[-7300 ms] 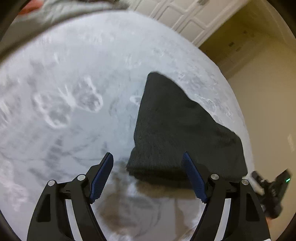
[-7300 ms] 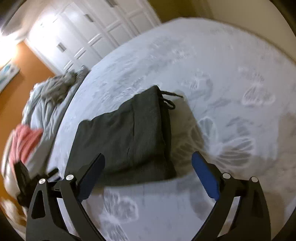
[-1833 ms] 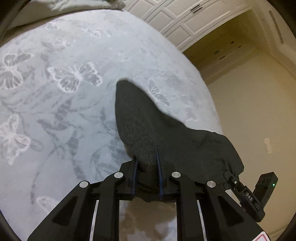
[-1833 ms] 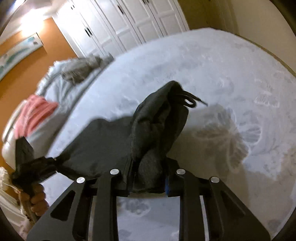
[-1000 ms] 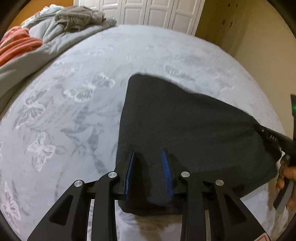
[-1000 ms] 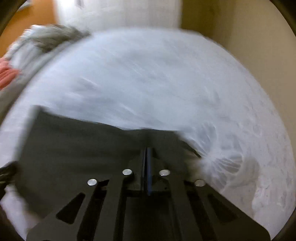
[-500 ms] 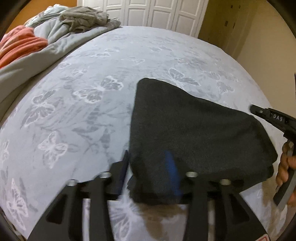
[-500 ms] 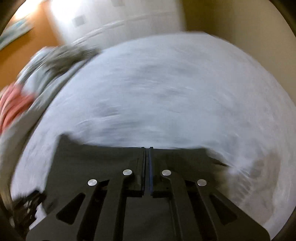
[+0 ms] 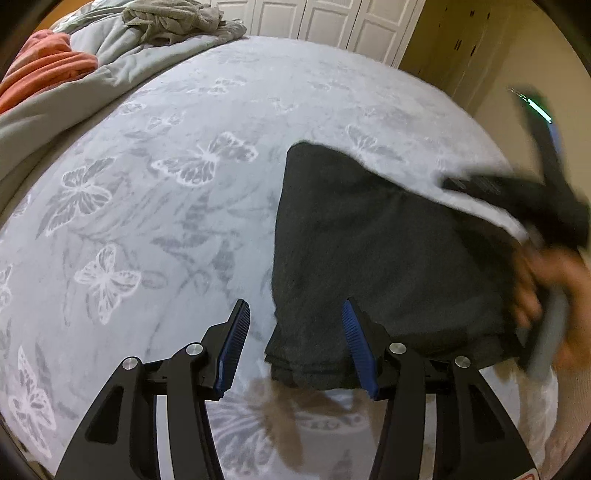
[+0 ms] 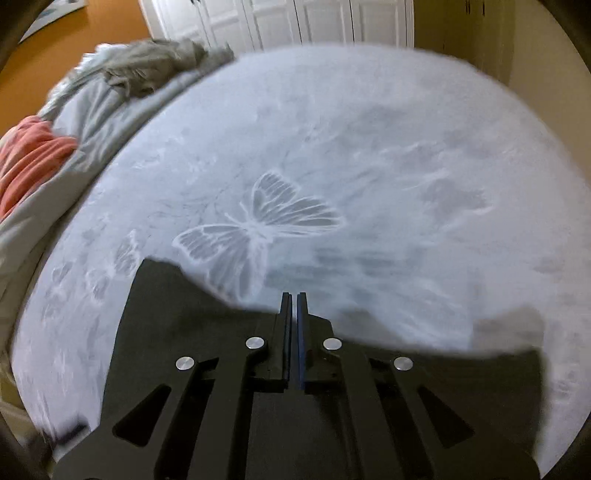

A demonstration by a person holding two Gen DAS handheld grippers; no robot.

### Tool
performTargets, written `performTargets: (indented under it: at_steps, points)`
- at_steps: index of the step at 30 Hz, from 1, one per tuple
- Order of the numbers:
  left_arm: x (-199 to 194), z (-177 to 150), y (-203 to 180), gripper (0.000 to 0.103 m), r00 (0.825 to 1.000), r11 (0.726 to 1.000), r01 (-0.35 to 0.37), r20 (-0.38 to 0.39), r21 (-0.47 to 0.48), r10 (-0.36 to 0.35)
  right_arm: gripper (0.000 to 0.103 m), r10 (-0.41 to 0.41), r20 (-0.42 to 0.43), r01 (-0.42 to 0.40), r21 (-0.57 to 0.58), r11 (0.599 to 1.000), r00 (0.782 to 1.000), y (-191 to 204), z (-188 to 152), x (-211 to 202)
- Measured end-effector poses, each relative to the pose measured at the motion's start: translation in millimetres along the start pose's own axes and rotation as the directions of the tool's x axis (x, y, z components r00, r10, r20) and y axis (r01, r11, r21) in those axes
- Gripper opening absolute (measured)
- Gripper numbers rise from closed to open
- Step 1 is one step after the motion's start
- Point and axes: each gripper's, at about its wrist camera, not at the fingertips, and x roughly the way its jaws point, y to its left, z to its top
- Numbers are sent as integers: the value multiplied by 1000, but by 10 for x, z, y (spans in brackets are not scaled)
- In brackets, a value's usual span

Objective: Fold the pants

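Lying: folded dark pants [image 9: 388, 251] on butterfly bedspread [image 9: 155, 206], at 3 o'clock of left view
Left gripper [image 9: 293, 347]: spread, empty, beside pants' near corner
Right gripper [image 10: 293, 328]: pressed together, holding nothing, above pants

one folded pants [image 9: 388, 251], two hand-held grippers [image 9: 291, 332] [image 10: 291, 306], one bedspread [image 9: 166, 221]

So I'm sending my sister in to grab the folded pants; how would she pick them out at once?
A pale grey butterfly-print bedspread covers the bed. The pants lie flat on it as a folded stack near the right edge. They are charcoal black, unlike the crumpled grey clothes and orange blanket heaped at the far left.
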Motion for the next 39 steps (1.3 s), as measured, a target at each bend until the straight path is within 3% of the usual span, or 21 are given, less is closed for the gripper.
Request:
performTargets:
  at_steps: [2, 4, 5, 7, 10, 12, 13, 14, 15, 18, 20, 23, 26, 29, 30, 32, 34, 35, 36, 37, 39]
  points:
    - [-30, 18, -6, 52, 1000, 1000, 11, 5, -9, -11, 3, -64, 15, 64, -8, 998, 998, -382, -327, -392]
    - [-8, 1, -11, 64, 1000, 1000, 19, -7, -19, -19, 15, -111, 18, 110, 20, 994, 994, -723, -558, -683]
    - [23, -19, -10, 73, 999, 999, 31, -18, -30, -31, 49, -135, 13, 134, 62, 989, 991, -926, -711, -808]
    - [129, -50, 6, 77, 997, 996, 59, -52, -61, -62, 85, -133, 1, 131, 135, 982, 991, -1227, -910, -940]
    - [375, -94, 138, 81, 982, 972, 129, -111, -194, -152, 85, 7, -37, 1, 210, 978, 999, -1363, -1101, -773]
    - [382, -93, 212, 80, 982, 955, 161, -52, -248, -179, 85, 115, -49, -95, 301, 949, 992, -1421, -1141, -586]
    - [395, -63, 204, 73, 978, 952, 188, -42, -243, -204, 78, 162, -66, -132, 325, 936, 985, -1392, -1134, -461]
    - [420, -36, 184, 34, 969, 946, 225, -44, -232, -241, 47, 224, -70, -187, 342, 921, 972, -1359, -1160, -376]
    - [464, -18, 166, 17, 959, 939, 255, -67, -233, -277, 32, 261, -68, -224, 340, 914, 963, -1301, -1147, -317]
    - [268, 61, 141, 12, 951, 927, 297, -19, -229, -309, 21, 238, 14, -234, 259, 937, 971, -1120, -968, -670]
    - [-129, 156, 45, 12, 940, 930, 341, 46, -140, -338, 21, 289, 97, -304, 234, 923, 952, -1068, -874, -1058]
    - [-311, 92, 68, 23, 945, 942, 326, 35, -80, -324, 28, 229, 105, -245, 193, 950, 968, -1130, -969, -1197]
    - [152, -239, 129, 20, 960, 970, 205, -168, -130, -225, 46, 44, -155, -5, 241, 971, 987, -1293, -1308, -626]
    - [34, -275, 50, 23, 976, 981, 187, -105, -43, -191, 49, 50, -58, -33, 253, 967, 997, -1264, -1197, -774]
    - [-60, -204, 37, 27, 980, 982, 187, -71, -20, -188, 57, 33, -30, -25, 241, 970, 999, -1245, -1157, -800]
    - [-137, -109, 122, 70, 978, 976, 205, -18, -75, -207, 75, 22, -37, -13, 234, 972, 999, -1200, -1089, -724]
    - [-4, -3, 211, 78, 954, 942, 284, -41, -176, -296, 76, 106, -105, -74, 275, 959, 989, -1231, -1102, -434]
    - [129, 16, 221, 77, 938, 926, 311, -85, -215, -335, 69, 149, -124, -104, 310, 945, 981, -1251, -1159, -336]
    - [284, 19, 221, 74, 920, 909, 329, -131, -256, -369, 58, 179, -94, -138, 337, 931, 979, -1242, -1237, -341]
    - [485, -25, 263, 51, 900, 896, 326, -191, -303, -392, 47, 202, -77, -166, 336, 927, 976, -1241, -1254, -372]
    - [460, -41, 209, 15, 922, 917, 302, -164, -260, -350, 24, 227, -54, -198, 325, 925, 972, -1165, -1206, -491]
